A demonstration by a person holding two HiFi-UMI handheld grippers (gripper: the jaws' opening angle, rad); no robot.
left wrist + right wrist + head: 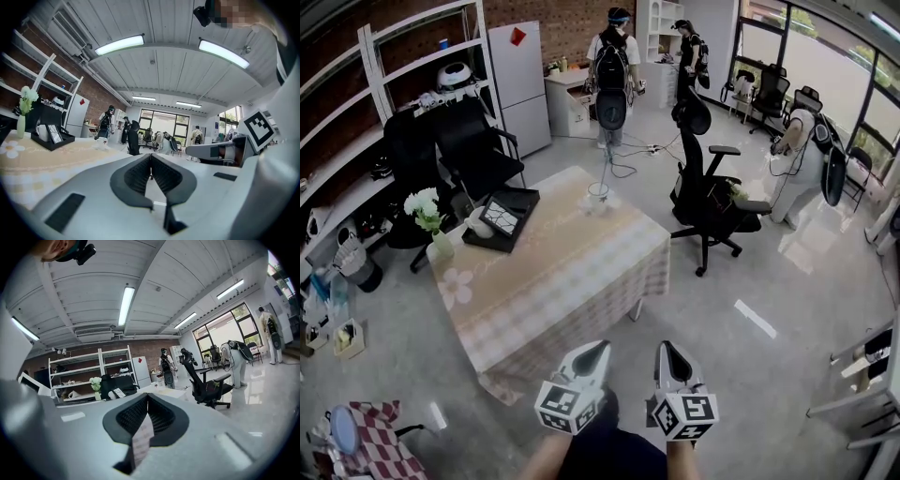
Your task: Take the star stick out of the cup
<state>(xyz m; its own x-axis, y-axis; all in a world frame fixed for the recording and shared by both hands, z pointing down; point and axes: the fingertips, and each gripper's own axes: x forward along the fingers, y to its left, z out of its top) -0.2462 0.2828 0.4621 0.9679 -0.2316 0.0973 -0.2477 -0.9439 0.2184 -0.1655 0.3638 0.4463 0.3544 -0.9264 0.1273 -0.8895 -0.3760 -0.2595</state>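
A clear cup (598,194) stands at the far edge of the cloth-covered table (562,281), with a thin stick rising from it; its star top is too small to make out. Both grippers hover off the table's near edge, far from the cup. My left gripper (599,347) is shut with nothing in it, and my right gripper (665,346) beside it is also shut and empty. In the left gripper view the jaws (151,155) meet at the tips, and the cup (101,140) shows small beyond them. The right gripper view shows closed jaws (147,395) pointing over the table.
On the table's left end are a vase of white flowers (431,225), a white mug (478,223) and a black tray (503,217). A black office chair (708,202) stands right of the table, another (478,150) behind it. Several people stand further back.
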